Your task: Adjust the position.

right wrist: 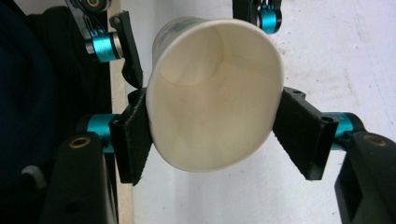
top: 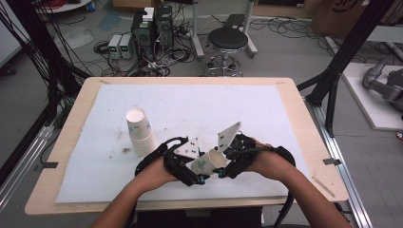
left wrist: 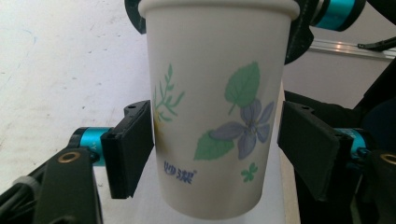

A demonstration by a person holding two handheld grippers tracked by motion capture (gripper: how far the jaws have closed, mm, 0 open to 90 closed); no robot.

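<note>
A single white paper cup (top: 209, 162) with leaf and flower print lies tilted between both grippers near the table's front. My right gripper (right wrist: 212, 133) is shut on its rim, which is squeezed to an oval. The left gripper (left wrist: 215, 142) stands open around the cup's (left wrist: 215, 107) body, with its pads (left wrist: 130, 149) level with the cup's sides. Both pad faces show in full and the wall is not dented. In the right gripper view a slim gap shows between the left gripper's jaw and the cup (right wrist: 210, 112). A stack of paper cups (top: 139, 130) stands upright to the left.
A white foam mat (top: 190, 109) covers the wooden table (top: 304, 142). Small dark stains mark the mat near the stack. Beyond the far edge are a black stool (top: 227, 40), electronics boxes and cables on the floor. Black frame posts rise at both sides.
</note>
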